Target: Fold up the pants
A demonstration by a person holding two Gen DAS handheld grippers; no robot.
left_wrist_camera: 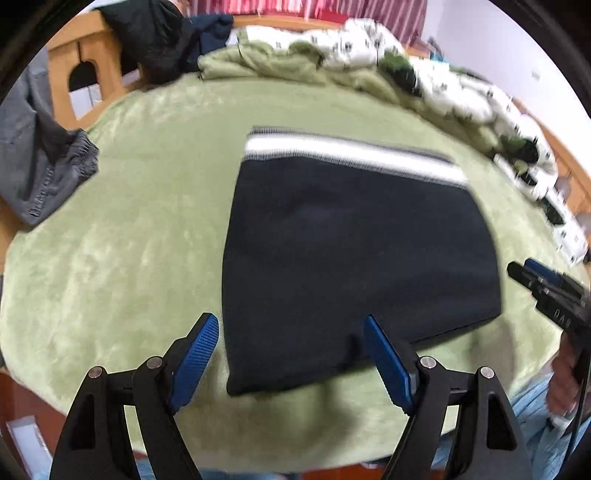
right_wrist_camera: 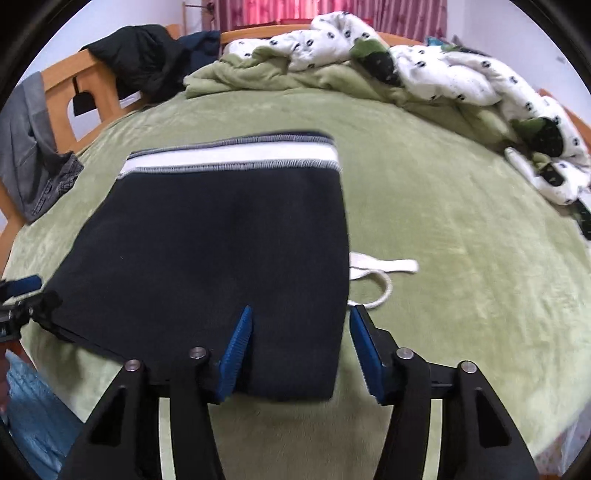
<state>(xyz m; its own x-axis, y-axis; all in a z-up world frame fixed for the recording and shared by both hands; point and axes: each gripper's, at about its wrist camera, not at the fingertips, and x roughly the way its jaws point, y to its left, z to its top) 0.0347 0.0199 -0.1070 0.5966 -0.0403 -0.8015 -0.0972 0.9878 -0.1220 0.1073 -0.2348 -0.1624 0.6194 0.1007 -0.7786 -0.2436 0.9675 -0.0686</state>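
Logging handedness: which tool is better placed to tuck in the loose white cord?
Probably the right tool: the cord lies just past its right finger, beside the folded pants.

pants (right_wrist_camera: 207, 258): navy/black, white band w/ grey stitching
blanket (right_wrist_camera: 443, 240): light green
quilt (right_wrist_camera: 443, 70): white, dark spots, prob. paw prints
curtain (right_wrist_camera: 258, 14): pink-red stripes
gripper pads (right_wrist_camera: 236, 350): blue
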